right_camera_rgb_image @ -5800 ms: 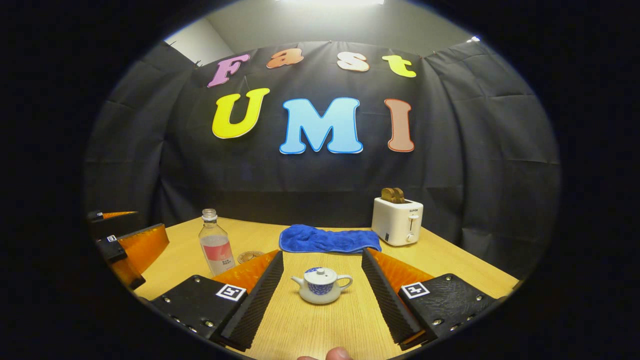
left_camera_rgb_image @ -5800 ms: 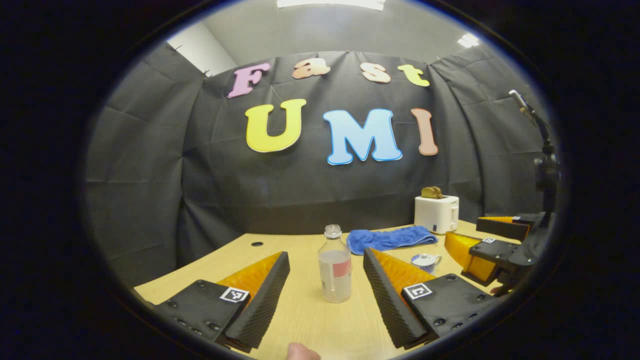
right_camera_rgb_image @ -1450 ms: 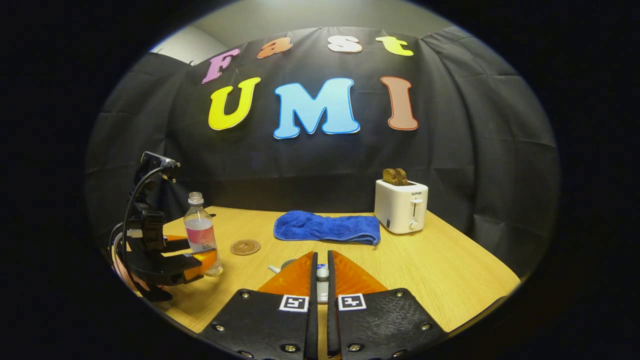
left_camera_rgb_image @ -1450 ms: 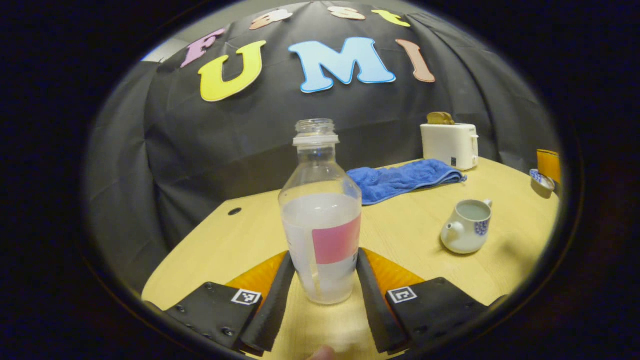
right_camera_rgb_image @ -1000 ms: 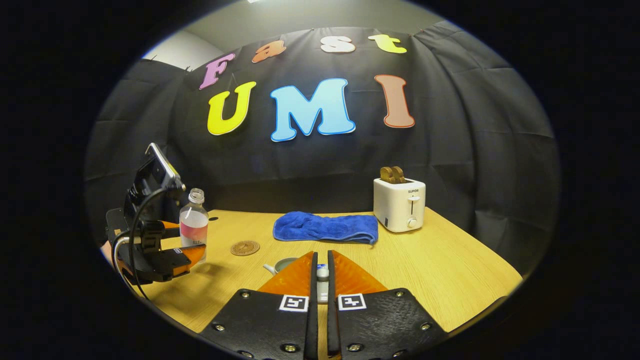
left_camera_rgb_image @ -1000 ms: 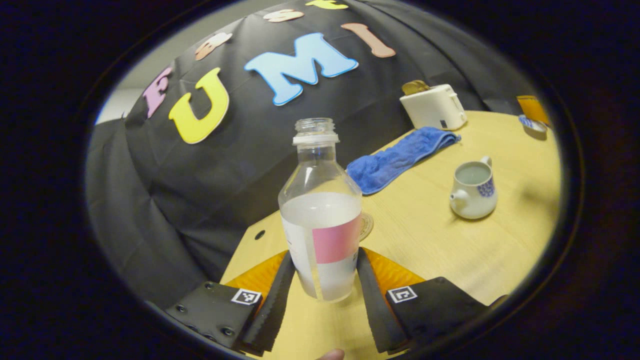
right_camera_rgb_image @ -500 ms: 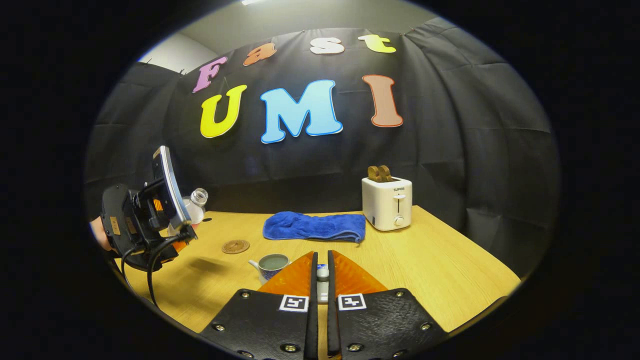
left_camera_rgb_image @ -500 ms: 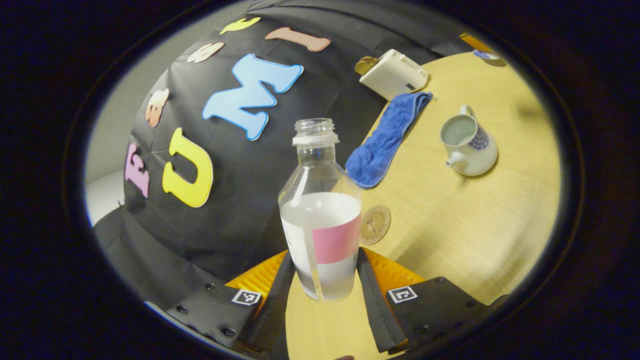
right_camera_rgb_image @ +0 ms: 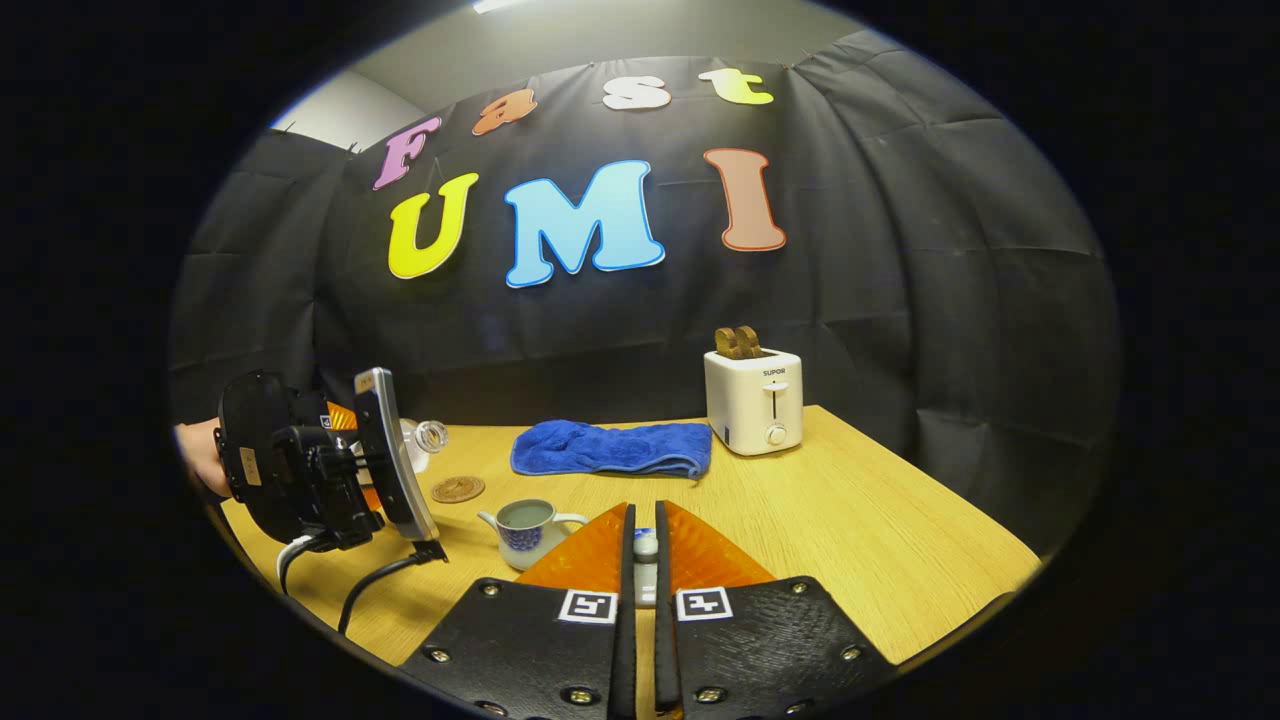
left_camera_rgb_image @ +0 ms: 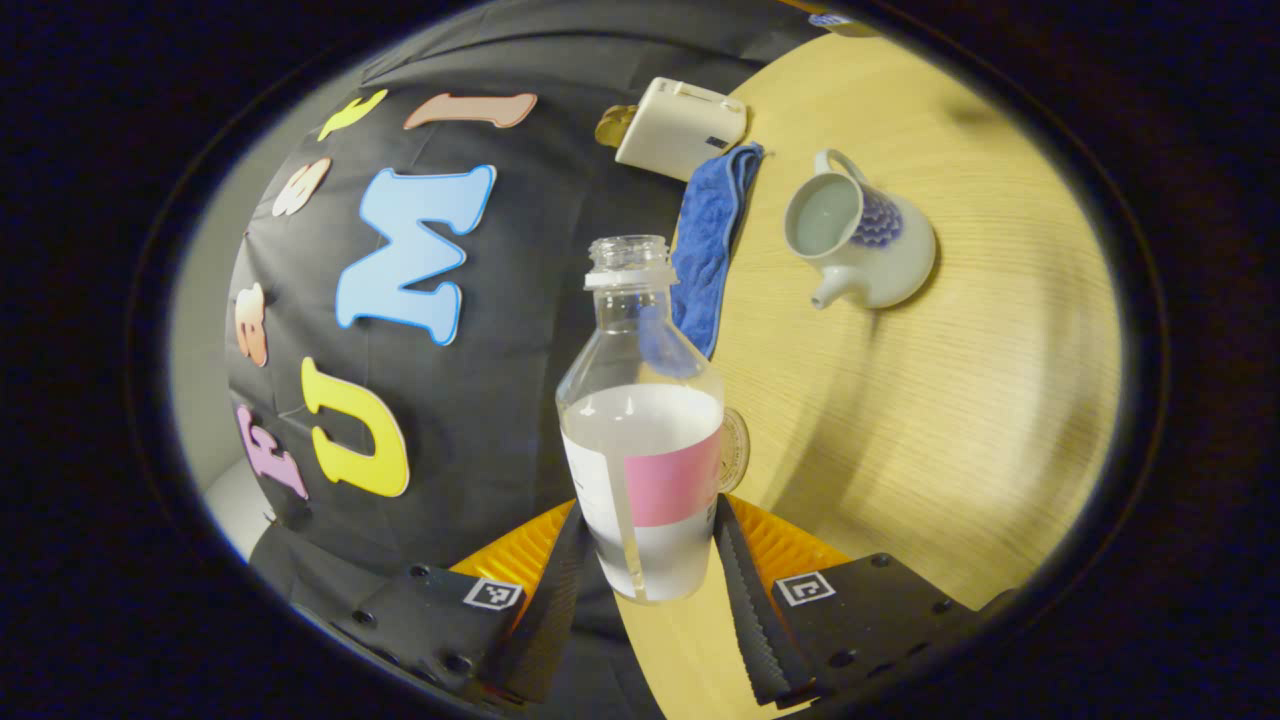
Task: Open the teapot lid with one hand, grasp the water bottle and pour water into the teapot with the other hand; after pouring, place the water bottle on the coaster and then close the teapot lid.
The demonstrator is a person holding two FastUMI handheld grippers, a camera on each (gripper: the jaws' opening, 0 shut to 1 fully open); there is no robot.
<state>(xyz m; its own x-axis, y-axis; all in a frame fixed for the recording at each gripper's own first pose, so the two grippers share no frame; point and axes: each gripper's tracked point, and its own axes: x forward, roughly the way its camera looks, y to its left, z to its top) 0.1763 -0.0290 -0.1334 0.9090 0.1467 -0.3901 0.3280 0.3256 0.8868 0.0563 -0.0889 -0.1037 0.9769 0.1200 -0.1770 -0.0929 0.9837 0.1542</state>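
Clear plastic water bottle (left_camera_rgb_image: 640, 420), centre frame, is clamped by the left gripper (left_camera_rgb_image: 640, 590); the right gripper (right_camera_rgb_image: 640, 560) pinches the teapot lid (right_camera_rgb_image: 646, 547).

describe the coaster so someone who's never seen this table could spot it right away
Start at the blue towel lying by the white toaster. Left of the towel's end lies the coaster, a small flat brown disc, the only round, low thing beside the open teapot.

Lit from overhead by a ceiling lamp (right_camera_rgb_image: 497, 5), glimpsed as a bright strip at the top of the right gripper view. Soft shadows cast on the table (left_camera_rgb_image: 960, 400) beyond the fingers. Strong fisheye bending toward the edges. Slight blur on the wood grain in the left gripper view; otherwise sharp and evenly bright.
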